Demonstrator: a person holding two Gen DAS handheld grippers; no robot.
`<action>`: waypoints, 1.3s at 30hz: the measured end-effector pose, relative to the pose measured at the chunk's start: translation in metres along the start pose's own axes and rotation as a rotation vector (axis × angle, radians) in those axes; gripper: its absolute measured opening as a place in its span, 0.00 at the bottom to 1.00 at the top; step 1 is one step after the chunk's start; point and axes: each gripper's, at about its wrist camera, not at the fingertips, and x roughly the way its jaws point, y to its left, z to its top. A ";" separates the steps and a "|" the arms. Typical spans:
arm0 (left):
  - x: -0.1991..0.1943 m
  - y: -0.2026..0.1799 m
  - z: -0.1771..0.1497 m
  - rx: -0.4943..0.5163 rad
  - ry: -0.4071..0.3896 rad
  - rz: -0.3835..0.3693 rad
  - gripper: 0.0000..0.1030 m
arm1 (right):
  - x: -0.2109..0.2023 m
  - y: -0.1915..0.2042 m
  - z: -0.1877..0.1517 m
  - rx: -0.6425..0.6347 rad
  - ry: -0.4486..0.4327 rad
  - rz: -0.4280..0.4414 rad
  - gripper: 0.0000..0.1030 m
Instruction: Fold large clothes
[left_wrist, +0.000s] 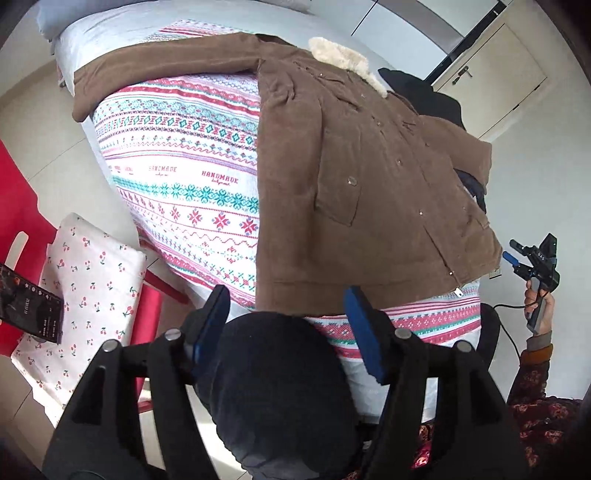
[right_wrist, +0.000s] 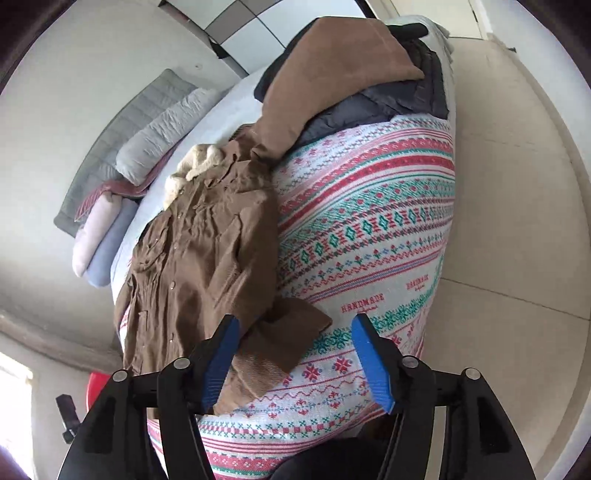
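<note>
The brown coat (left_wrist: 369, 184) is lying front-up on the bed, spread over the patterned blanket (left_wrist: 184, 177), buttons showing down the middle and the fluffy cream collar (left_wrist: 343, 59) pointing toward the far end of the bed. One sleeve (left_wrist: 155, 74) is stretched straight out across the blanket to the bed's side edge. The hem sits close to the near edge of the bed. From the right wrist camera, the other sleeve (right_wrist: 280, 343) is flopped down on the blanket near the near edge, cuff end just past the gripper.

Left gripper (left_wrist: 286, 328) has its blue fingers spread apart, nothing between them, hanging above the near edge of the bed just short of the coat's hem. Right gripper (right_wrist: 295, 362) is also wide apart and holding nothing; its left finger looks like it overlaps the sleeve fabric, but I can't tell if it's actually touching. You can also see the right gripper (left_wrist: 532, 258) off the bed's side in the left camera, held in a hand (left_wrist: 539, 299).

Other stuff: a pile of dark clothes (right_wrist: 406, 92) with something tan on top at the far corner of the bed, gray pillows (right_wrist: 162, 133) at the head end, and a folded cherry-print cloth (left_wrist: 85, 295) on something red beside the bed.
</note>
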 end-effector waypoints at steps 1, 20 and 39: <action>0.004 0.001 0.009 -0.008 -0.014 -0.015 0.70 | 0.007 0.006 0.001 -0.025 0.019 0.004 0.65; 0.017 -0.028 0.017 -0.094 -0.005 -0.477 0.16 | 0.025 0.034 -0.003 0.049 0.160 0.553 0.14; 0.025 -0.062 0.035 0.155 -0.095 0.084 0.69 | -0.006 0.006 -0.006 -0.064 0.036 -0.028 0.56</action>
